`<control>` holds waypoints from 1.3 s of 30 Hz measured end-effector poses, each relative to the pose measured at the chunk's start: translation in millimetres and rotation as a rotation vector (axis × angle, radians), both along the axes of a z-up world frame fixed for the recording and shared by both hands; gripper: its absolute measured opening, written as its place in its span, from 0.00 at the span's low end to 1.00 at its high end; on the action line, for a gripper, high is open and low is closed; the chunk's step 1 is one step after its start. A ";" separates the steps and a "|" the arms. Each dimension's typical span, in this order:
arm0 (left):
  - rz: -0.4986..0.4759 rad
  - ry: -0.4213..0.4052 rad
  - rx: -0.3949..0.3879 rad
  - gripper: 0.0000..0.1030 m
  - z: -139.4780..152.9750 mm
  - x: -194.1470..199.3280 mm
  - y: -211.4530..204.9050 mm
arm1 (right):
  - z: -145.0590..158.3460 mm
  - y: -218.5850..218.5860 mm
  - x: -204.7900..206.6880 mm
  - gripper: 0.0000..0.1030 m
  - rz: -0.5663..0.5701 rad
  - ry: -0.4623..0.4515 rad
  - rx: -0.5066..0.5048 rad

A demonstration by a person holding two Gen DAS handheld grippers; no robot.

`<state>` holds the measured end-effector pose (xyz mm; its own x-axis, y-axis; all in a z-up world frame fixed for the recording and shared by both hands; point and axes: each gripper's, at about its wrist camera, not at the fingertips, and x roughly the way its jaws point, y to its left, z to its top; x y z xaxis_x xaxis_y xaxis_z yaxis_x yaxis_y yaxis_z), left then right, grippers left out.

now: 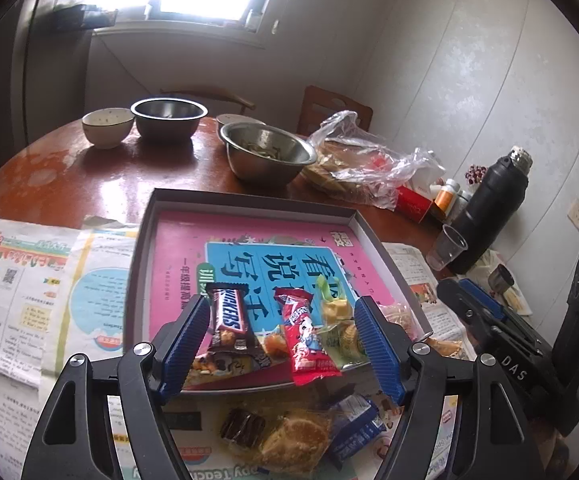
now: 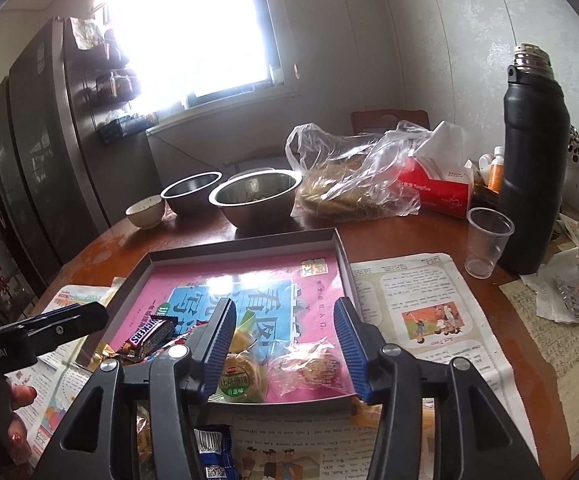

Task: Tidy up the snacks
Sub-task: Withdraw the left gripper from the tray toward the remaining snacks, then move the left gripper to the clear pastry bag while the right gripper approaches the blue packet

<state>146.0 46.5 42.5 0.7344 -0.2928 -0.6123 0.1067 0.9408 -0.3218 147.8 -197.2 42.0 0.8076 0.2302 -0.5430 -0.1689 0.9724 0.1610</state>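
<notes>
A shallow grey tray with a pink book cover in its bottom lies on newspaper. At its near end lie a Snickers bar, a red wrapped snack, yellow candy, a green-labelled biscuit pack and a clear-wrapped cookie. My left gripper hovers open over the Snickers and red snack, gripping nothing. My right gripper is open above the biscuit pack and cookie. On the paper in front of the tray lie a chocolate piece, an orange cake and a blue pack.
Behind the tray stand two steel bowls, a ceramic bowl and a plastic bag of flatbread. To the right are a red tissue box, a plastic cup and a black thermos. A hand holds the left gripper.
</notes>
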 end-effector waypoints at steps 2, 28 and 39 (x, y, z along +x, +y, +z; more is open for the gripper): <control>0.007 -0.002 0.000 0.74 2.0 -3.3 3.0 | 3.1 -4.0 -3.0 0.53 -0.006 -0.006 0.008; -0.013 0.039 0.068 0.74 -3.9 -36.8 -0.5 | 6.5 -17.0 -43.1 0.57 0.009 -0.003 0.011; -0.053 0.065 0.089 0.74 -9.8 -48.8 -13.4 | -2.6 -8.4 -59.7 0.60 0.051 0.019 0.000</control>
<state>97.2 33.2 32.7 0.6773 -0.2723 -0.6835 0.1386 0.9596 -0.2449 88.1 -205.7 39.4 0.7841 0.2714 -0.5582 -0.2156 0.9624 0.1651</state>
